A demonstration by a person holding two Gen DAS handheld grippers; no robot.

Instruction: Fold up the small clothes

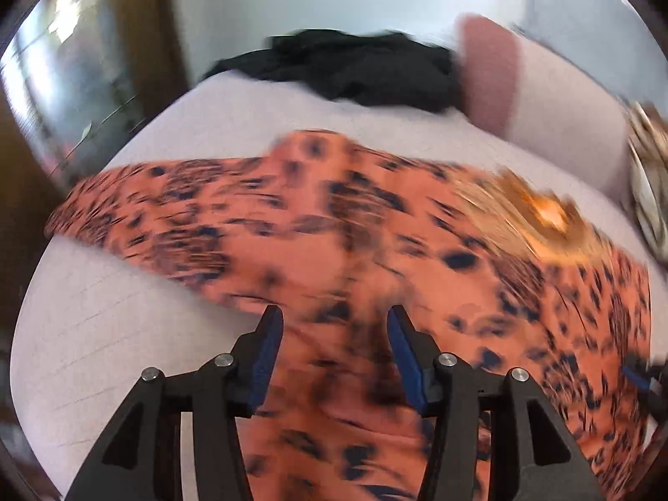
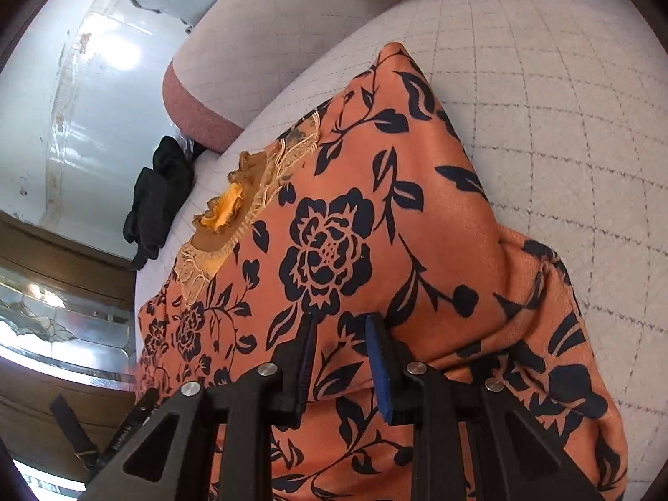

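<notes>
I had both grippers over the orange dress point(image 2: 355, 229), which lay spread on the pale quilted bed point(image 2: 563, 133), w/ its dark floral print facing up. The left gripper point(image 1: 334, 325) hung over the cloth w/ its blue pads point(image 1: 267, 359) standing apart, gap approx. mid-width; cloth showed in the gap, but I couldn't tell if the tips touched it or had any hold, since the left view was smeared w/ blur. The right gripper point(image 2: 340, 334) had its jaws much narrower, w/ a fold of the dress running up between the pads; looked like they were pinching that fold, though the contact itself was partly hidden by the fingers. To the right of that gripper the cloth bunched into a raised ridge. A yellow flower trim point(image 2: 225, 208) sat on the dress beside a lace patch point(image 2: 292, 150), toward the far edge of the garment. Beyond the dress, a black garment point(image 1: 355, 71) lay crumpled at the bed's far edge, well apart from the dress. A pink-ended pillow point(image 2: 196, 96) rested near it. Another bundle of light cloth point(image 1: 647, 175) showed at the right rim of the left view; too blurred to ID.
</notes>
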